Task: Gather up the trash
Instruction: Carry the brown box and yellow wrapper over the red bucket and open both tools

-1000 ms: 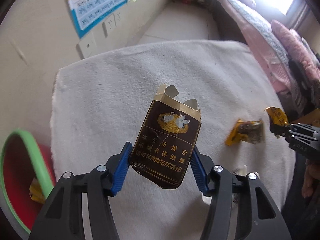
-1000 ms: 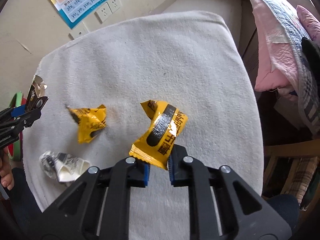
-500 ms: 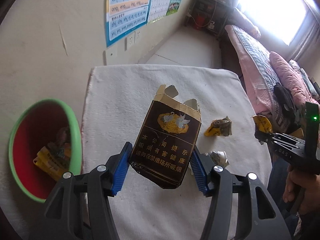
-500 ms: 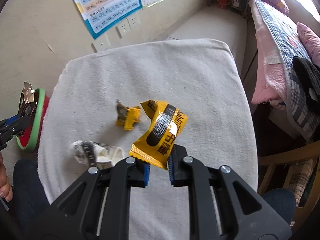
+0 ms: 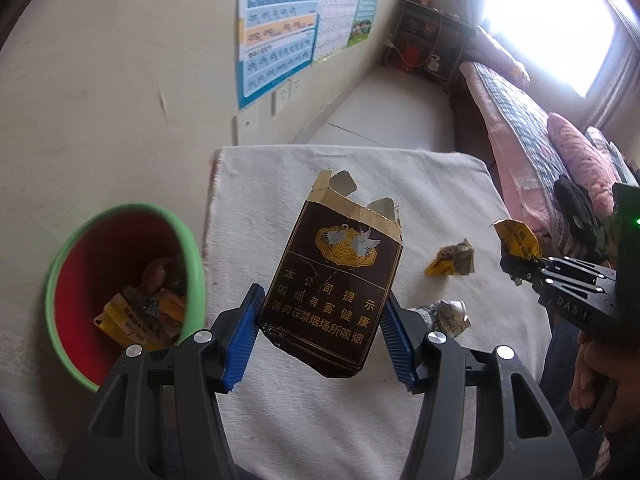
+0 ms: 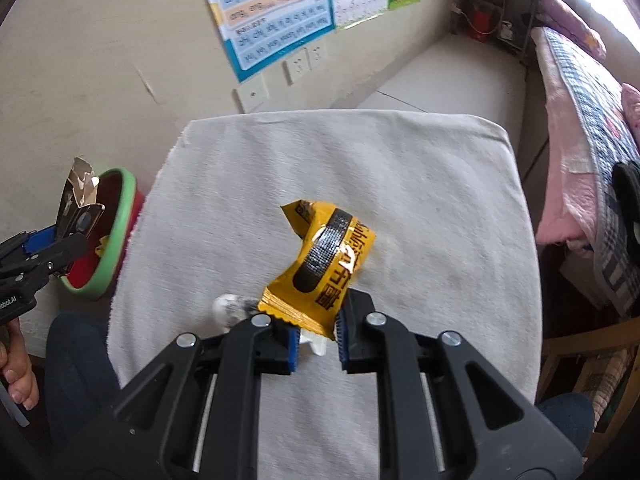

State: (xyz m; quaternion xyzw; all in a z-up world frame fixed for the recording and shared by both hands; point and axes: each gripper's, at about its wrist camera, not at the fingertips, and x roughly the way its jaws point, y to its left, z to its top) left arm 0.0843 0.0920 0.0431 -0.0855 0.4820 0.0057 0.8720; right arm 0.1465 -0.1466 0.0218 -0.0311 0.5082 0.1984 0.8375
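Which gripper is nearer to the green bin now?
Left. The left gripper, holding the dark pack, is right beside the bin; the right gripper holds a yellow wrapper over the cloth's middle.

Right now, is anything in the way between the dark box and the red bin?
Nothing visible. The left gripper holds the dark box in the air; the red bin sits beside the table, mouth uncovered.

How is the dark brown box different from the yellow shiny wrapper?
The dark brown torn-open cardboard box is flat and stiff; the yellow shiny plastic wrapper is bent and crinkly. The box sits in the left gripper, its blue pads wide apart; the wrapper is pinched in the right gripper, nearly closed. Both are held above the white cloth.
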